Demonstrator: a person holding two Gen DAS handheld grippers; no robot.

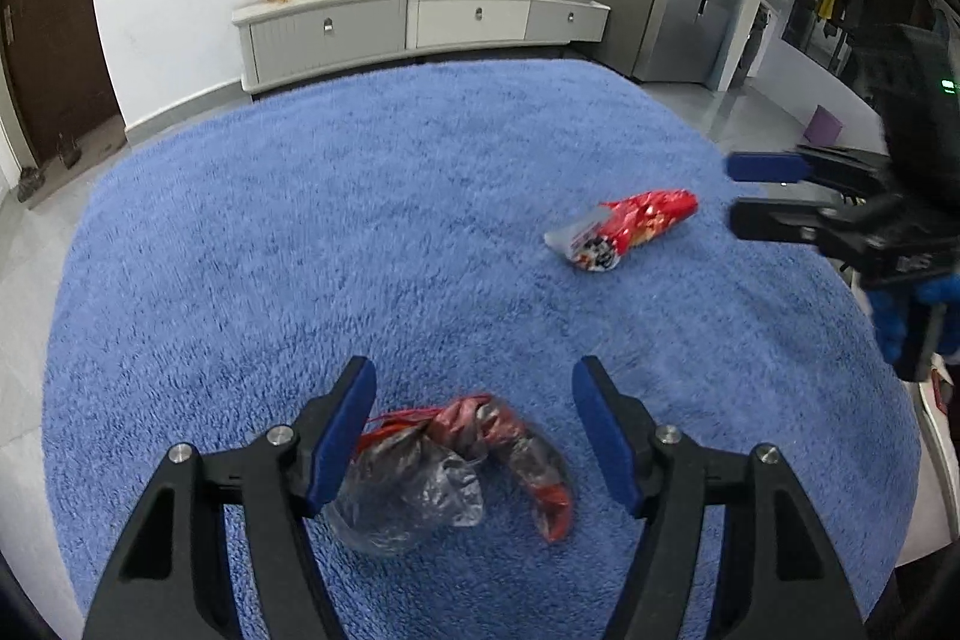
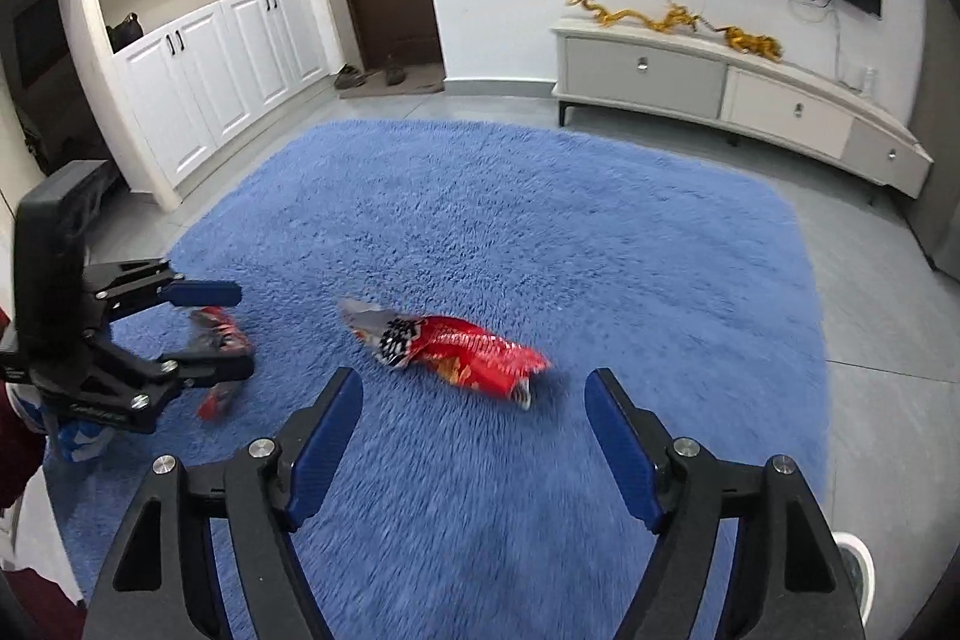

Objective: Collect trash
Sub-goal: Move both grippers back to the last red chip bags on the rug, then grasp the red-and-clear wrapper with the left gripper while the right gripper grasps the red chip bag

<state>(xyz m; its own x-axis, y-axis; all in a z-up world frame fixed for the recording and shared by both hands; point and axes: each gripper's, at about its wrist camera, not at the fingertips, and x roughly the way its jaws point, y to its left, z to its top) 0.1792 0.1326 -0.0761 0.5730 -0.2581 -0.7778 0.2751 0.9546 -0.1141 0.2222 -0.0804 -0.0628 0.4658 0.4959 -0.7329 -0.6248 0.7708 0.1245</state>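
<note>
Hovering over blue rug: left gripper, fingers apart, straddling crumpled plastic bag; right gripper, fingers apart, empty, facing red snack wrapper at twelve o'clock.

Left gripper is showing black angular finger arms with blue ribbed pads and silver screw heads at the pivots. Right gripper is showing the same build: black arms, blue pads, silver screws. Seen beside the blue rug, each gripper body is carrying a black boxy housing; one is glowing green.
</note>
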